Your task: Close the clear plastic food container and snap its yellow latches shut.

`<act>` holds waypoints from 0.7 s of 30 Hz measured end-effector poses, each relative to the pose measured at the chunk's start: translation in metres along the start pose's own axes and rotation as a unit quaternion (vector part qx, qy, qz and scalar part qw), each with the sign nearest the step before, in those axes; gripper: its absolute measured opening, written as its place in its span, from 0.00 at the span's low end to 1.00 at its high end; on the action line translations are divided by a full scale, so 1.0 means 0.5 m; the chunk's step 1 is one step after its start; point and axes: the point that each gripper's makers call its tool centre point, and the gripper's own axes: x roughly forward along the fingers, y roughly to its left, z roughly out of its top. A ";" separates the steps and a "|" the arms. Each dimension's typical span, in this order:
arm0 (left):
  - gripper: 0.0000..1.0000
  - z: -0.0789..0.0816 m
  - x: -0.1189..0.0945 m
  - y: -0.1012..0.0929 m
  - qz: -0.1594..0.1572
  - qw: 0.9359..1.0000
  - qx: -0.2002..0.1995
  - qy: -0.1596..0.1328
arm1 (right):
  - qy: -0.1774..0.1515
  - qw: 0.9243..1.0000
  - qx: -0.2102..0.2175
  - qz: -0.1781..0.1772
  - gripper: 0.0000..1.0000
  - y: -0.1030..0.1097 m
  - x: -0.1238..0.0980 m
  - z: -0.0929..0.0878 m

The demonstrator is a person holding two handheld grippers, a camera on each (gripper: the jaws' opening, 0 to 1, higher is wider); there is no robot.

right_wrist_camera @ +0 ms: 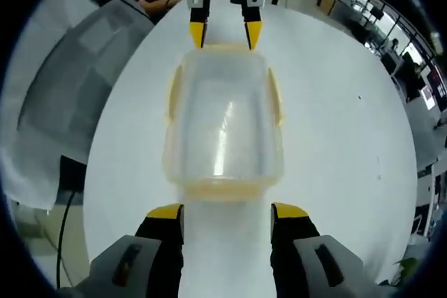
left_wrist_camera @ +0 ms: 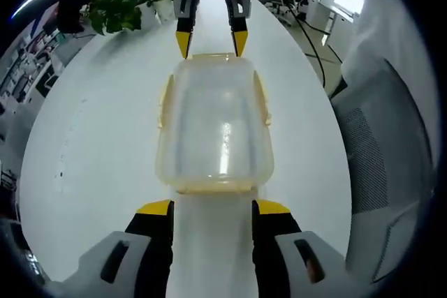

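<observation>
The clear container (left_wrist_camera: 214,125) sits on the white table (left_wrist_camera: 105,144) between the spread left gripper (left_wrist_camera: 211,209) and spread right gripper (right_wrist_camera: 225,212), likely light, slippery and thin-walled, best pressed at its yellow latches (left_wrist_camera: 262,99)

We count: one clear container (left_wrist_camera: 215,127), two grippers (left (left_wrist_camera: 211,209), right (right_wrist_camera: 227,213)), one white table (left_wrist_camera: 98,144), one potted plant (left_wrist_camera: 126,1).

white table (left_wrist_camera: 105,137), clear food container (left_wrist_camera: 215,127), potted plant (left_wrist_camera: 126,1)
</observation>
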 end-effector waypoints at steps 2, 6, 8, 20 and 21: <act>0.44 -0.002 -0.010 0.002 0.007 1.000 -0.008 0.000 | -0.014 1.000 0.021 -0.005 0.47 -0.001 -0.011 0.009; 0.41 0.015 -0.029 0.012 0.029 0.995 -0.089 -0.034 | -0.054 0.992 0.114 -0.026 0.40 -0.013 -0.037 0.033; 0.39 0.014 -0.034 0.018 0.045 0.989 -0.135 -0.035 | -0.070 0.982 0.173 -0.040 0.38 -0.024 -0.048 0.040; 0.37 0.029 -0.023 0.020 0.108 0.907 -0.403 -0.059 | -0.090 0.880 0.462 -0.068 0.31 -0.032 -0.027 0.041; 0.36 0.030 -0.017 0.014 0.107 0.902 -0.414 -0.059 | -0.092 0.866 0.487 -0.064 0.31 -0.028 -0.023 0.041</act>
